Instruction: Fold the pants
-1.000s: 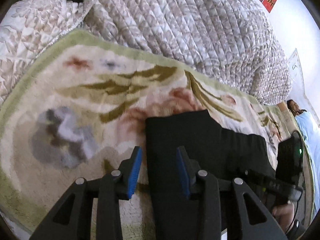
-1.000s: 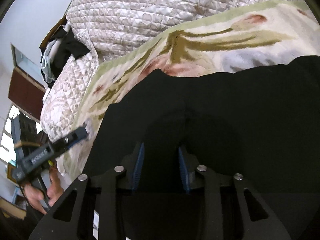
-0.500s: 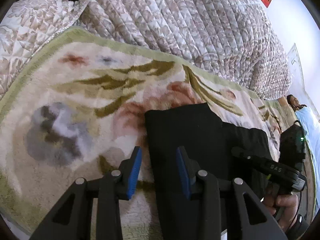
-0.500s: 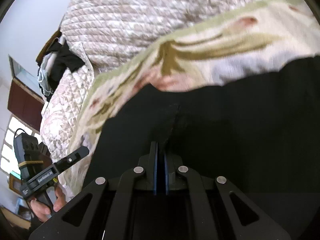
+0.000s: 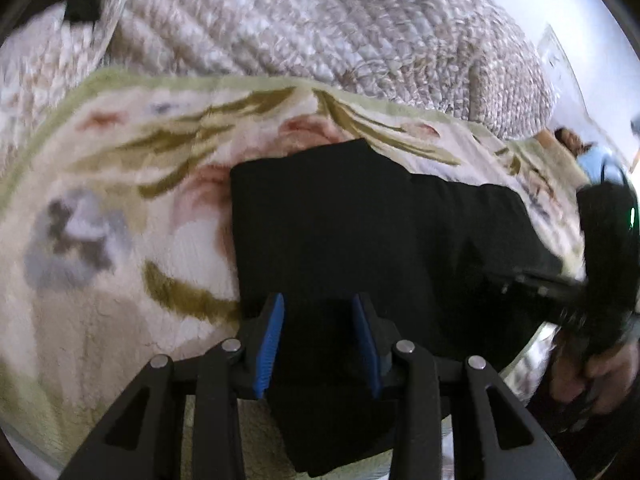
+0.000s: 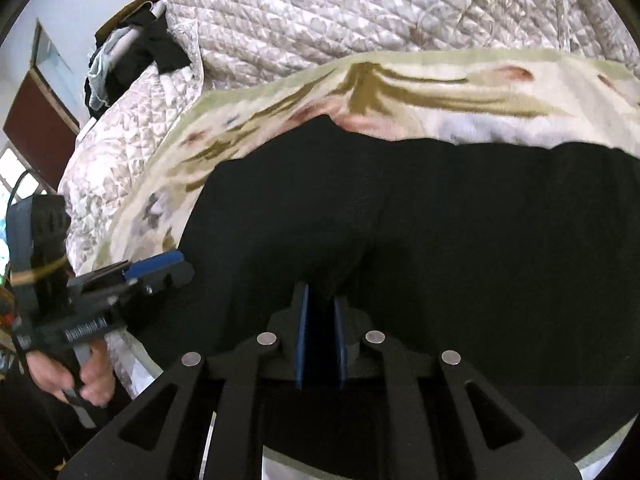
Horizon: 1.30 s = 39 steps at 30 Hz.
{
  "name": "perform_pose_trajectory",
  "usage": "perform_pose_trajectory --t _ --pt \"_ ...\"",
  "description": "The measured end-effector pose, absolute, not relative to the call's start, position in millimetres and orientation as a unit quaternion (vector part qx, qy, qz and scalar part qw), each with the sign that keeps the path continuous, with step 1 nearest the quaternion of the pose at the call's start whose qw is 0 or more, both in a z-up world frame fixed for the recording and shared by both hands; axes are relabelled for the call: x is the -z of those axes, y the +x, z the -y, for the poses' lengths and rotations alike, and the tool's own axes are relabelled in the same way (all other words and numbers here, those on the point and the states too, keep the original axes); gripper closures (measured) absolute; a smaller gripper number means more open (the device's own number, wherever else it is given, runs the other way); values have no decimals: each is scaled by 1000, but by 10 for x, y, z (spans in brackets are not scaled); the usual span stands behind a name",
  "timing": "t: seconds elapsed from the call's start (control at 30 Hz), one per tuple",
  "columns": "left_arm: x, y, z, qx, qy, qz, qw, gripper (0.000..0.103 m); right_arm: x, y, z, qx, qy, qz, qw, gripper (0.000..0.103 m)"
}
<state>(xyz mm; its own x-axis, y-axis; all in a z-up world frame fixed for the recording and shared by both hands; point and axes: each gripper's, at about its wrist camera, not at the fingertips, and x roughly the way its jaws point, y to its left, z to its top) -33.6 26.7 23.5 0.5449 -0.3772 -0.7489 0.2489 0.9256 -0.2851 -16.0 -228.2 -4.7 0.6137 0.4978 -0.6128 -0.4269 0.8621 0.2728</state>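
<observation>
Pants [image 5: 360, 232], black & partly folded, lie flat on the flowery blanket [image 5: 100, 240] at 12 o'clock of both tongs; left gripper [image 5: 318, 344] opening w/ cloth between, right gripper [image 6: 320, 340] opening too, cloth maybe pinched, can't tell; next: grab edge, fold over.

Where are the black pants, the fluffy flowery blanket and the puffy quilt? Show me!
black pants [image 5: 340, 224]: left wrist view, middle of the folded top layer.
fluffy flowery cream blanket [image 5: 120, 184]: left wrist view, bare patch left of the pants.
puffy quilted bedspread [image 6: 340, 16]: right wrist view, its stitched top surface.
</observation>
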Motion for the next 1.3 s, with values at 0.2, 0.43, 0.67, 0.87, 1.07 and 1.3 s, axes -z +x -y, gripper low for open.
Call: perform_pose_trajectory --t 0.2,0.43,0.67,0.87,1.07,1.3 --pt "-283 -216 -190 179 -62 -451 872 43 -151 -132 2212 -231 20 -319 919 83" --pt "-378 218 -279 143 -89 -432 886 43 -268 192 2119 -214 14 -308 927 90" --pt "-262 319 -223 131 -85 -448 880 43 -128 336 2381 -174 49 -338 924 97" --pt "-329 129 -229 126 -78 -442 885 43 -254 -25 2269 -221 32 -306 926 97" --pt "-370 -103 -127 126 -64 -435 889 43 -60 -219 2142 -227 5 -318 920 72" --pt "-336 -184 -38 123 -41 -440 889 43 39 -225 2137 -222 -4 -323 920 71"
